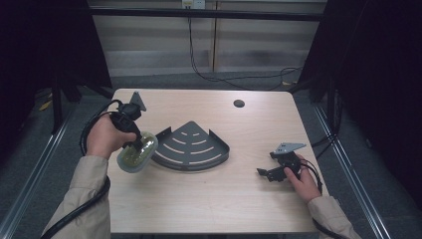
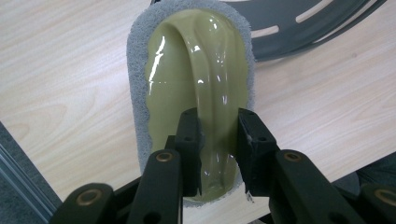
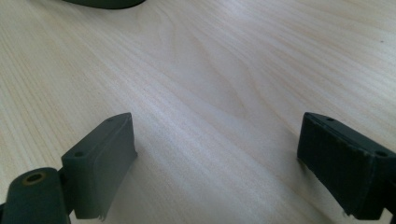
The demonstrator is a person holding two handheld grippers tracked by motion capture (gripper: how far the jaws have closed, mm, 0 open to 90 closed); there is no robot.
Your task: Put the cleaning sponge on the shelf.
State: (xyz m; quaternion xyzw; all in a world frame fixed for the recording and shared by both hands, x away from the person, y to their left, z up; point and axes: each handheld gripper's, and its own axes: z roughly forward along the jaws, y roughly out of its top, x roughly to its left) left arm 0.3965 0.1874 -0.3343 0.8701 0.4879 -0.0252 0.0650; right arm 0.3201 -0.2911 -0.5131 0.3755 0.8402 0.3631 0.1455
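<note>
The scrubbing pad (image 1: 137, 152), an oval of olive-green plastic with a raised handle and a grey abrasive layer round its edge, hangs in the left tool (image 1: 133, 142) above the worktop (image 1: 209, 209), just beside the left edge of the corner shelf (image 1: 191, 147), a dark grey quarter-round rack with curved slots that lies flat near the middle; from the high view the pad looks tilted, one end low toward the person and the other raised toward the rack, and I cannot tell whether it touches the rack's wall; the right tool (image 1: 263, 173) rests on the worktop well apart on the right, held by the right hand (image 1: 304, 180); judged from this, the pickup is done and the scrubbing of the rack is yet to begin, with the pad to be brought over the slotted floor; in the left gripper view the left tool (image 2: 218, 149) is clenched on the glossy handle (image 2: 210, 93) of the pad, its black jaws pressing either side of the ridge, the grey fringe (image 2: 137, 84) showing around it and the rack's rim (image 2: 299, 28) just beyond; in the right gripper view the right tool (image 3: 217, 158) stands released, jaws wide apart with nothing but bare wood between them.
</note>
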